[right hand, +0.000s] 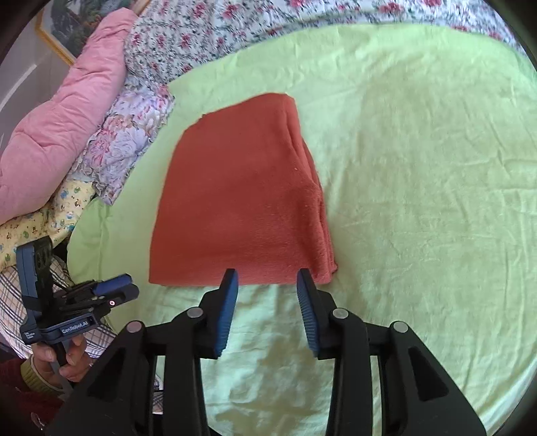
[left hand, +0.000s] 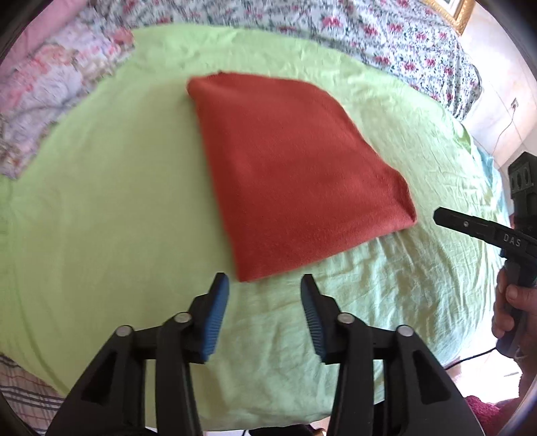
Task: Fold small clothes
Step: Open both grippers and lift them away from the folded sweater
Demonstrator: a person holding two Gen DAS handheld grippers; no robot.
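One folded red cloth (left hand: 295, 174), two grippers (left hand: 265, 285)

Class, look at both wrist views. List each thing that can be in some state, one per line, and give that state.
Rust-red fleece cloth: folded into a flat rectangle, lying free.
Light green bedsheet: spread out, wrinkled.
Left claw: open, empty, above the cloth's near edge.
Right claw: open, empty.
Pink quilted duvet: bunched up.

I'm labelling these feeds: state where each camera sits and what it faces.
Left wrist: on the left tongs, looking down at the red cloth on the green sheet; a hand shows at right.
Right wrist: on the right tongs, facing the same cloth; the left tongs show lower left.
Shared: cloth, sheet, floral bedding.
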